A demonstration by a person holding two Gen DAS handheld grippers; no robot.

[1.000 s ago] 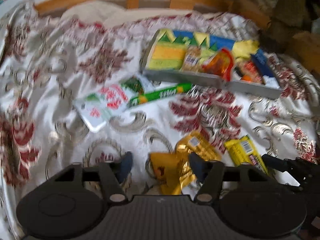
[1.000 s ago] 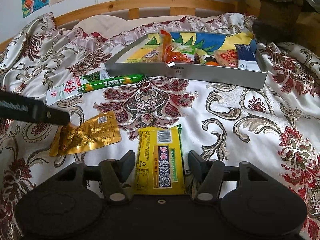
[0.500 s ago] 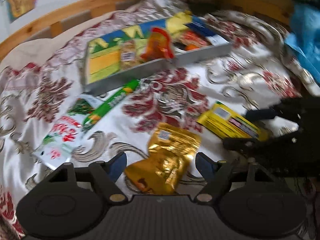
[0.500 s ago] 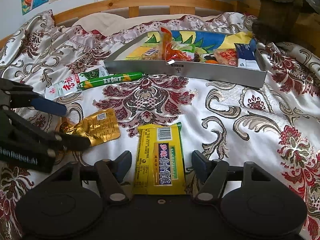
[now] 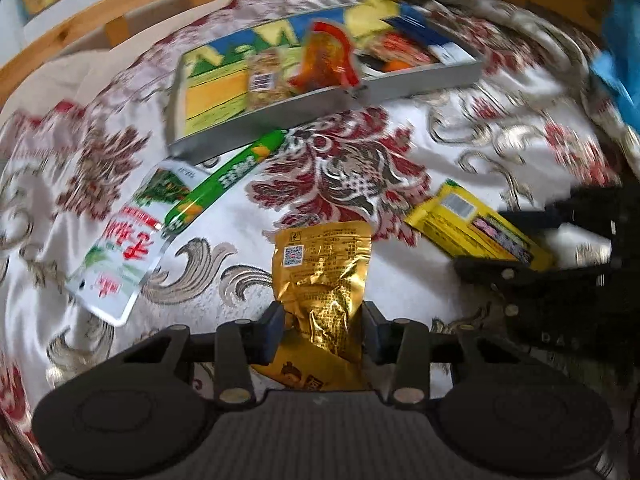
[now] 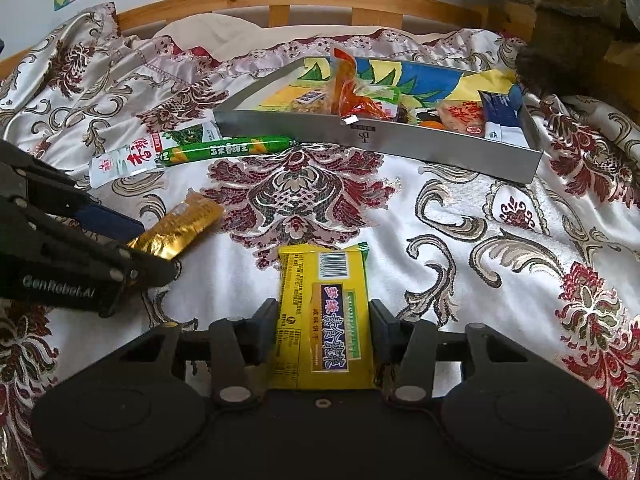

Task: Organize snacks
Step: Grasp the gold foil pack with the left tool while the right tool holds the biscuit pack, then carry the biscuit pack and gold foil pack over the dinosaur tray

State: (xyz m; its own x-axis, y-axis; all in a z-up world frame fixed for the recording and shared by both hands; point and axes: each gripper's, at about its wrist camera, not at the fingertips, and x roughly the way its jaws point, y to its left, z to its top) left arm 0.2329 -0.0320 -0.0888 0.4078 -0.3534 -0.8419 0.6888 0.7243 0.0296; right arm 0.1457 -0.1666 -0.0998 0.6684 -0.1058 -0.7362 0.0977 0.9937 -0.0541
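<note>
In the left wrist view we see our left gripper (image 5: 322, 322) low in the centre of the frame, its jaws closing on the gold foil snack packet (image 5: 324, 276), whose lower part is pinched and crumpled between the two blue pads. Left of it, in the middle left of the frame, a white and red sachet (image 5: 120, 248) lies on the patterned bedspread (image 5: 460, 140), with a green sausage stick (image 5: 224, 180) resting across its upper end. The grey tray (image 5: 420, 84) sits at the upper centre, already holding several snacks. At the right edge our right gripper (image 5: 532, 240) shows dark around the yellow biscuit pack (image 5: 476, 224)

In the right wrist view we see the right gripper (image 6: 323, 326) at the bottom centre, its jaws closing with the yellow biscuit pack (image 6: 324, 312) between them, both pads touching its long edges. At the left edge the left gripper (image 6: 148, 252) clamps the gold foil snack packet (image 6: 182, 226). The green sausage stick (image 6: 228, 148) and the white and red sachet (image 6: 128, 158) lie in the upper left, just in front of the grey tray (image 6: 376, 140), which holds an upright orange bag (image 6: 352, 88) and other packets on the patterned bedspread (image 6: 500, 240)
</note>
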